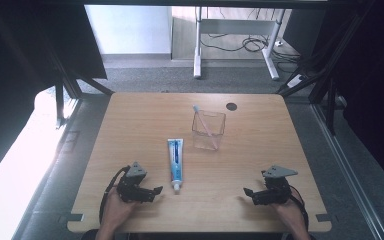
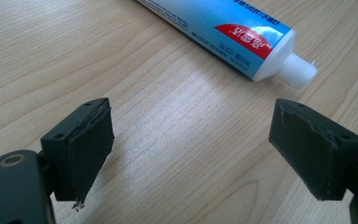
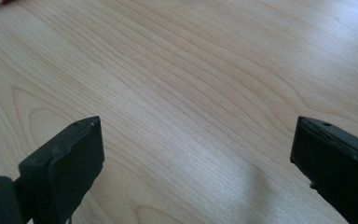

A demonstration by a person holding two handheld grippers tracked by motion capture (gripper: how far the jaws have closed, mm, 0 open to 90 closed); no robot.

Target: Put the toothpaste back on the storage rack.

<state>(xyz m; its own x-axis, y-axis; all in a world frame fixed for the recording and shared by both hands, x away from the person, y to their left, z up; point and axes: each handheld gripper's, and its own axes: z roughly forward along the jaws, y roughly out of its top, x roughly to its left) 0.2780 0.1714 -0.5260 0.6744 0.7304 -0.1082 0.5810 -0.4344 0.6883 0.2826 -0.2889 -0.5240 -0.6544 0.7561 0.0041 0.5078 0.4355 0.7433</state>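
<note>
We see the toothpaste tube [image 1: 176, 159] lying flat on the table [image 1: 130, 130], cap toward us, just beside our left gripper [image 1: 152, 192], whose jaws stand wide apart and empty. The right gripper [image 1: 248, 193], well apart from it, is likewise spread over bare wood. We judge the tube light, soft and squeezable with a slick skin; we would take it across the firmer shoulder near the cap [image 2: 298, 71], gently.

Light wooden table [image 1: 130, 130] — toothpaste tube [image 1: 176, 159] lying flat, clear square cup [image 1: 208, 131] standing beyond it.
</note>
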